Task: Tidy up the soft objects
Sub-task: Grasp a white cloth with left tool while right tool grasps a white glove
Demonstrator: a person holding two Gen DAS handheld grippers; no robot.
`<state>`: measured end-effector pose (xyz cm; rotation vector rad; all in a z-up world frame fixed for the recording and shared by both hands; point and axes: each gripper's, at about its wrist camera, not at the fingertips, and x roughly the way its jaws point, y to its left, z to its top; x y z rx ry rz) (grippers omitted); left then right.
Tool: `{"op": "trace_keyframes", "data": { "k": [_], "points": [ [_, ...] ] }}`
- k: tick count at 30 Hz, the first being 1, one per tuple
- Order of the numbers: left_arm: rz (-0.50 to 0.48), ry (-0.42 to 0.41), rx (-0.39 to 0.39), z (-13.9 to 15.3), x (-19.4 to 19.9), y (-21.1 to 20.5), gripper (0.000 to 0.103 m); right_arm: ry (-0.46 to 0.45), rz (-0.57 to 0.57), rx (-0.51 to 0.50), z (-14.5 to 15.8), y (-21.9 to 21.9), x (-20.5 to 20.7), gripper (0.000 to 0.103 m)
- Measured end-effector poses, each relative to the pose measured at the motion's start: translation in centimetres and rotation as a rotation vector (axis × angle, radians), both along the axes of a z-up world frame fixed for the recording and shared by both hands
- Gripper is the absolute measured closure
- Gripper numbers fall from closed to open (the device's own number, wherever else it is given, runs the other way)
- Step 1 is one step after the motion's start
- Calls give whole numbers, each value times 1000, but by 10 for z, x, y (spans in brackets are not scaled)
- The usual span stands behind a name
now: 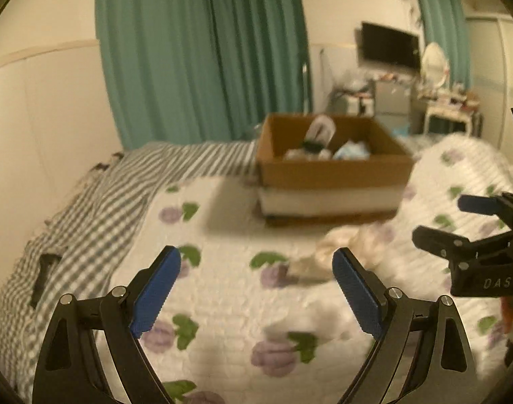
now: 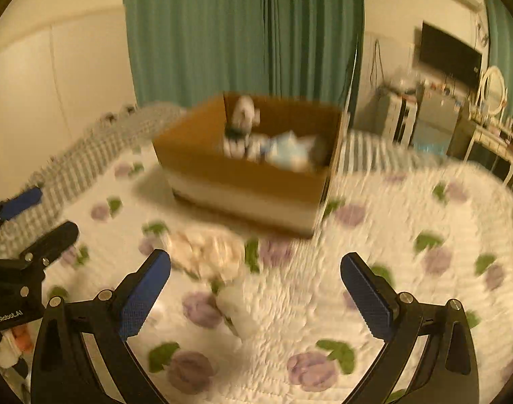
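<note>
A brown cardboard box stands on the flowered quilt and holds several soft toys, one white and black, one pale blue. A cream soft object lies on the quilt in front of the box. A small white object lies nearer the right gripper. My left gripper is open and empty above the quilt. My right gripper is open and empty; it also shows at the right edge of the left wrist view.
The bed has a white quilt with purple flowers and a grey checked cover to the left by the wall. Green curtains hang behind. A TV, shelves and a dressing table stand at the far right.
</note>
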<state>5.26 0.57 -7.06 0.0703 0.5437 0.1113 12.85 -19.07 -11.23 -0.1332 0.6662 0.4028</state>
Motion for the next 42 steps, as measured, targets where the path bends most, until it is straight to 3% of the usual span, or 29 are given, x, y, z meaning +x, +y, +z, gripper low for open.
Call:
{"op": "trace_keyframes", "data": {
  "k": [2, 9, 12, 14, 18, 20, 25, 30, 31, 36, 42],
  "points": [
    [25, 14, 25, -16, 2, -3, 10, 51, 5, -9, -23, 3, 7, 1],
    [-48, 188, -120, -60, 18, -3, 10, 166, 23, -55, -71, 16, 29, 9],
    [-60, 236, -140, -75, 24, -6, 10, 198, 33, -68, -81, 22, 37, 24],
    [-70, 247, -154, -80, 26, -6, 10, 222, 45, -73, -86, 25, 42, 40],
    [-128, 270, -141, -90, 28, -16, 10, 240, 62, -77, -91, 28, 43, 56],
    [-155, 287, -131, -95, 30, -22, 10, 238, 75, -55, -88, 27, 42, 69],
    [-174, 314, -122, -109, 41, -26, 15, 235, 76, -40, -85, 26, 37, 74],
    [-180, 308, -135, -108, 41, -23, 55, 220, 69, -14, -77, 14, 26, 75],
    [-179, 308, -142, -108, 40, -21, 57, 216, 68, -9, -75, 12, 24, 75],
    [-178, 294, -203, -96, 34, -13, 60, 188, 62, 18, -58, 6, 7, 75],
    [-196, 237, -179, -66, 11, -23, 60, 140, 53, 55, -29, -4, -19, 76]
  ]
}}
